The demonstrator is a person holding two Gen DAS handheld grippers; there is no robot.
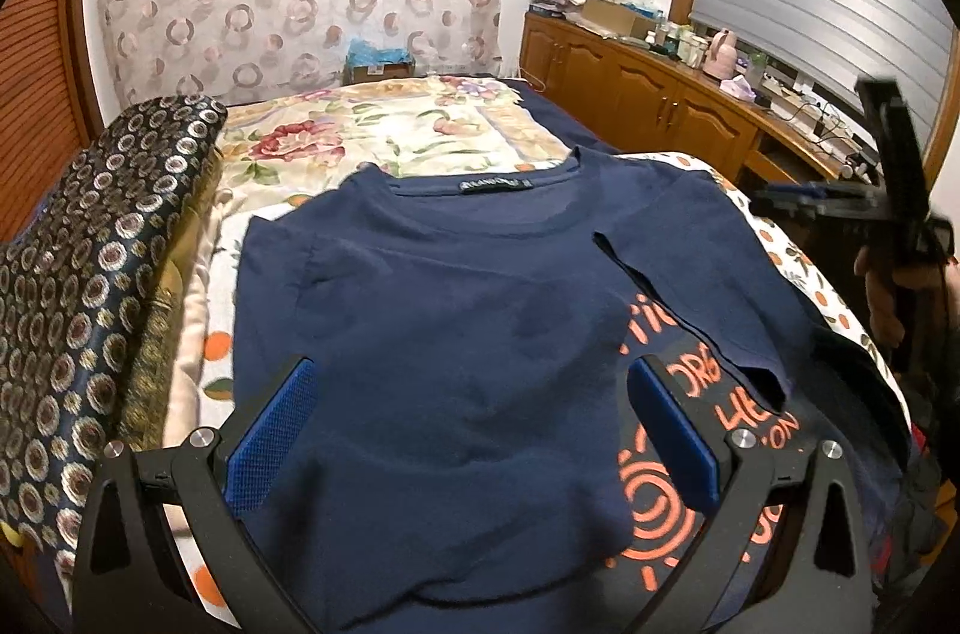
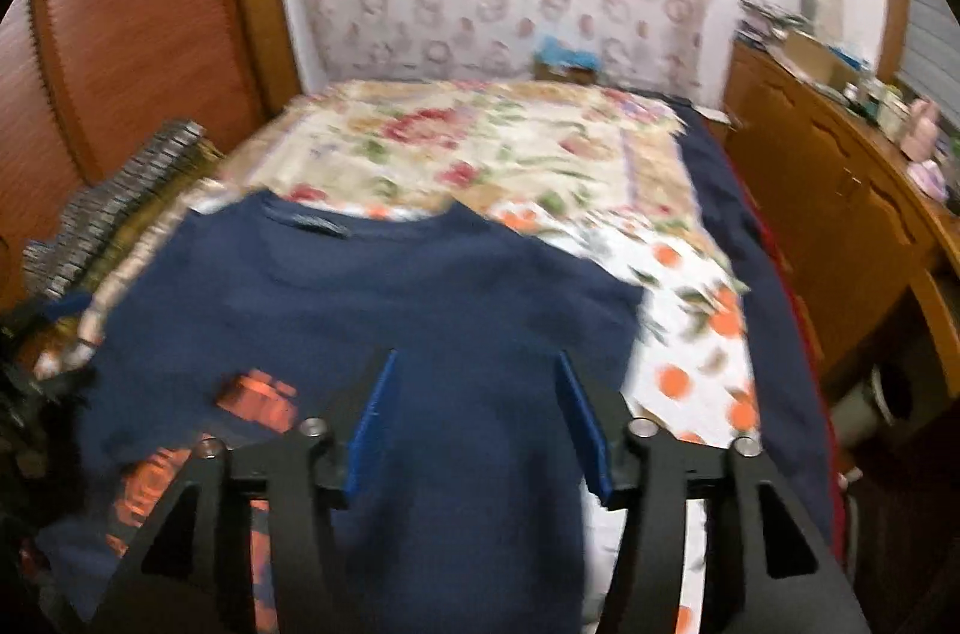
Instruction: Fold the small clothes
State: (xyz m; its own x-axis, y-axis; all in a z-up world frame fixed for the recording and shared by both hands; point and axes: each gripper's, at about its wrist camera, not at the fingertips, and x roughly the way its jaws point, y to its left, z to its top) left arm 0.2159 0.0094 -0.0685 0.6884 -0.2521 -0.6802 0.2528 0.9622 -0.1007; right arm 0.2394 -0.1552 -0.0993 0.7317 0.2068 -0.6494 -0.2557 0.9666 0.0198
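A navy T-shirt (image 1: 456,310) lies on the bed (image 1: 456,135), collar toward the far wall, on top of a flowered sheet with an orange-fruit print. The right sleeve and side panel (image 1: 690,262) are turned in over the body; their edge runs diagonally and leaves part of an orange print (image 1: 666,490) exposed. The left side looks turned in as well, though its lower edge is hidden behind the tool.

The left gripper (image 1: 474,448) hangs over the lower body of the shirt, fingers spread wide, nothing between the pads. The right gripper (image 2: 480,424) has its fingers apart and empty, above the right half of the garment; its view is smeared, so contact with the cloth cannot be confirmed. From the left wrist view that tool appears off the right edge of the bed, held in a hand (image 1: 888,298).

Risks noted:
- The right fold lies skewed; folding the hem up from here would probably lock in a crooked rectangle
- The lower right hem hangs near the mattress edge, so a careless pull could drag the shirt off
- Thin fabric: a shallow pinch may lift one layer only and undo the sleeve fold
- A patterned bundle (image 1: 90,274) sits just beside the left edge and could snag a sweeping finger
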